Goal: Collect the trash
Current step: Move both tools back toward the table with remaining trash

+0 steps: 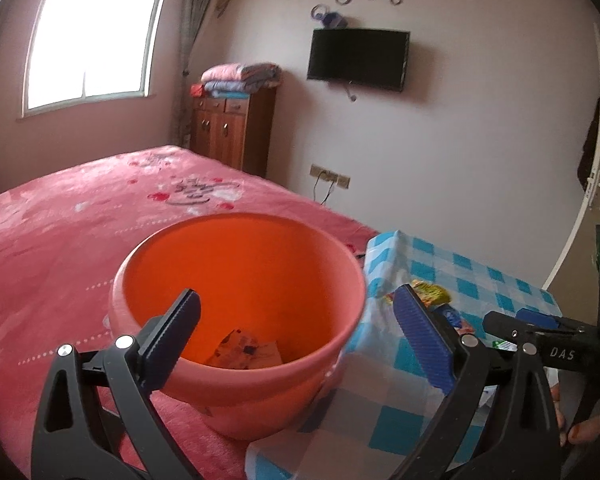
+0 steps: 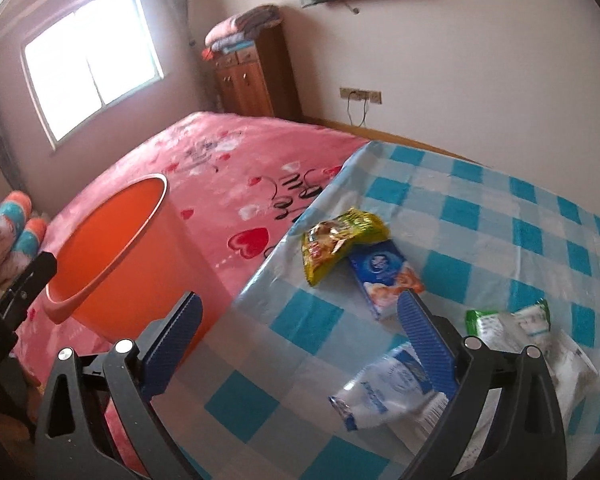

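An orange bin (image 1: 240,320) stands on the pink bed beside the checked table; a printed wrapper (image 1: 244,350) lies inside it. My left gripper (image 1: 296,336) is open and empty, just above the bin's near rim. My right gripper (image 2: 300,340) is open and empty, low over the table's near part. On the table lie a yellow snack packet (image 2: 340,240), a blue-white packet (image 2: 384,276), a white-blue pouch (image 2: 384,392) by the right finger, and a green-white packet (image 2: 508,324). The bin also shows in the right wrist view (image 2: 112,256).
The blue-checked tablecloth (image 2: 480,216) covers a table against the bed (image 1: 80,216). A wooden cabinet (image 1: 232,128) with folded blankets stands by the far wall, under a wall-mounted TV (image 1: 358,58). A window (image 1: 96,44) is at the left, a door (image 1: 596,184) at the right.
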Tool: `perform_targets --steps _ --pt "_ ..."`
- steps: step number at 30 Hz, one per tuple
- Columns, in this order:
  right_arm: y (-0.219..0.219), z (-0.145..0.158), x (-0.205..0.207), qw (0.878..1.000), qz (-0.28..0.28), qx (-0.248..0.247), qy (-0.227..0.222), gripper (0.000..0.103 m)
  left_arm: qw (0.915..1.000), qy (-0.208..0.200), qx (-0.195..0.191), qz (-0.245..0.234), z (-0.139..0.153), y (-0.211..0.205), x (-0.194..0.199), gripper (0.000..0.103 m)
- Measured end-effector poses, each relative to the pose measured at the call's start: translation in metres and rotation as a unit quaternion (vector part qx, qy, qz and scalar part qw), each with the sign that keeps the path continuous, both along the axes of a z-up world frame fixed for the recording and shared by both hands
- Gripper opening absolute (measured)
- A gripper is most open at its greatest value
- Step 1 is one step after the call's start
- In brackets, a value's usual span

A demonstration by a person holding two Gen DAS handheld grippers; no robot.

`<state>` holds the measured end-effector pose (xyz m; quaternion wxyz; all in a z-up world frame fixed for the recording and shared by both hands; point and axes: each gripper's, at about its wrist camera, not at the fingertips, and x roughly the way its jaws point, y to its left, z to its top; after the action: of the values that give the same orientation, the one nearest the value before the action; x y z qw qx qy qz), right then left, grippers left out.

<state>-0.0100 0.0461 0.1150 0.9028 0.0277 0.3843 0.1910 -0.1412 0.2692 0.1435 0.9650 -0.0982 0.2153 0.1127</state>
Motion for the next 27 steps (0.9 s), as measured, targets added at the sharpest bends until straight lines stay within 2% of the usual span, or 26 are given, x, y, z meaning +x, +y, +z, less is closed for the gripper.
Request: perform_targets --steps 6,14,24,27 --pt "-0.036 -0.002 -0.018 0.999 -0.023 0.042 -0.027 0.097 0.9991 -0.024 0.023 -0.026 0.000 -0.030 -0.010 0.097" --pt "-0.073 -0.010 -0.038 0.996 -0.040 0.060 -0.060 0.098 0.9968 -0.030 0.035 -0.065 -0.003 -0.064 -0.017 0.097" --pt "-0.110 -0.020 -0.056 0.993 -0.068 0.054 -0.078 0.098 0.9936 0.017 0.039 -0.104 -0.014 -0.099 -0.014 0.097" --pt "-0.124 -0.026 -0.057 0.992 -0.075 0.068 -0.074 0.098 0.9908 0.033 0.057 -0.118 -0.020 -0.113 -0.012 0.097"
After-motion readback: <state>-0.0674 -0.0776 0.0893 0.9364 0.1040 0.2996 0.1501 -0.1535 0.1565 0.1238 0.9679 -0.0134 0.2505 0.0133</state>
